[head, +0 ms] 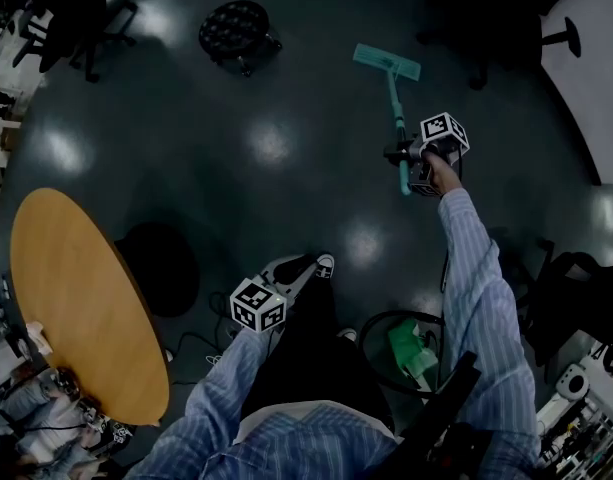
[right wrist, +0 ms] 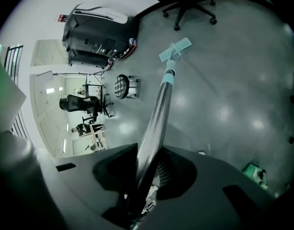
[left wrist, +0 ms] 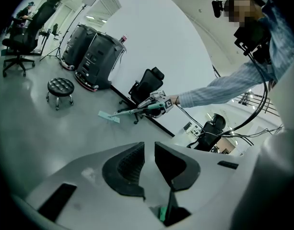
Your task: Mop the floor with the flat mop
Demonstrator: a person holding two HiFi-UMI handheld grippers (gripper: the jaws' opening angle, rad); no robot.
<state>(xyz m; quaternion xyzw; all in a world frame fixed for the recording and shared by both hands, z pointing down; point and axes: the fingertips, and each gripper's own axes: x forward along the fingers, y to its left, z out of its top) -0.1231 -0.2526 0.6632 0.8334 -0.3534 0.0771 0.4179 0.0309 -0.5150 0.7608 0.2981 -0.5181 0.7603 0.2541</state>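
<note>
The floor [head: 286,148] is dark and glossy, spotted with lamp glare. In the head view an orange round table [head: 76,298] sits at nine o'clock and a black stool [head: 234,30] at eleven. My right gripper [head: 414,168], at two o'clock, is clamped on the mop [head: 395,103] handle, with its teal pad [head: 386,62] flat on the floor beyond. My left gripper [left wrist: 149,163] hangs empty, jaws slightly apart. Only the gripper views show the white wall [left wrist: 156,47] and the two black machines [left wrist: 96,56] against it.
</note>
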